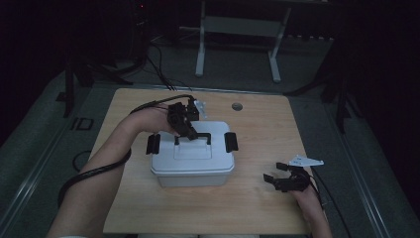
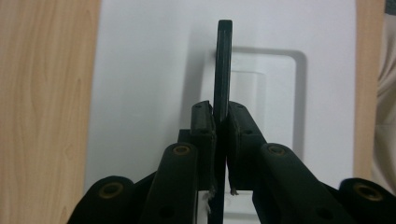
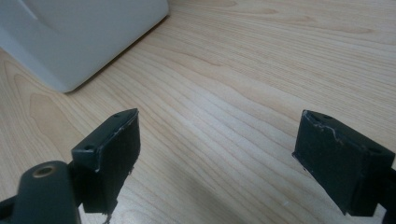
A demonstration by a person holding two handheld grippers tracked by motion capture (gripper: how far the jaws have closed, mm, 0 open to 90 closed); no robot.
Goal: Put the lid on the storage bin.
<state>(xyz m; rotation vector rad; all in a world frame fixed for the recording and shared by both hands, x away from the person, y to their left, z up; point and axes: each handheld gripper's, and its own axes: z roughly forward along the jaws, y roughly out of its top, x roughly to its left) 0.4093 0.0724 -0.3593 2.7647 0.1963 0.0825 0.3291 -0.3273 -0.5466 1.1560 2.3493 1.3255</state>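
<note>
- A white plastic box [image 1: 192, 161] is seen near the middle of the worktop [image 1: 257, 124], a little toward its left edge, with a flat lid and rounded corners.
- A thin black carry handle [image 1: 193, 137] is raised upright on the lid; in the left gripper view it is shown edge-on as a narrow dark bar [image 2: 223, 65] above a shallow rectangular recess in the lid.
- The left gripper [image 1: 190, 131] is closed on that handle: its two black pads are pressed against the bar from both sides.
- Two black latches, one on the left end [image 1: 153, 144] and one on the right end [image 1: 231, 142] of the box, appear to be swung outward, though their exact state cannot be told for certain.
- The right gripper [image 1: 275, 173] is held near the right edge of the worktop, well apart from the box; its jaws are spread wide with nothing between them, and only pale wood grain and a corner of the box [image 3: 84, 42] are faced.
- The step in hand is judged to be the grasping of the handle, ahead of a lift of the lid or of the whole box.
- A straight upward pull is called for next; the smooth, rigid plastic could slip or tilt, so steadying by the free gripper may be needed.
- The worktop is a light, matt wood board with a small round grommet [image 1: 237, 106] toward its far edge.
</note>
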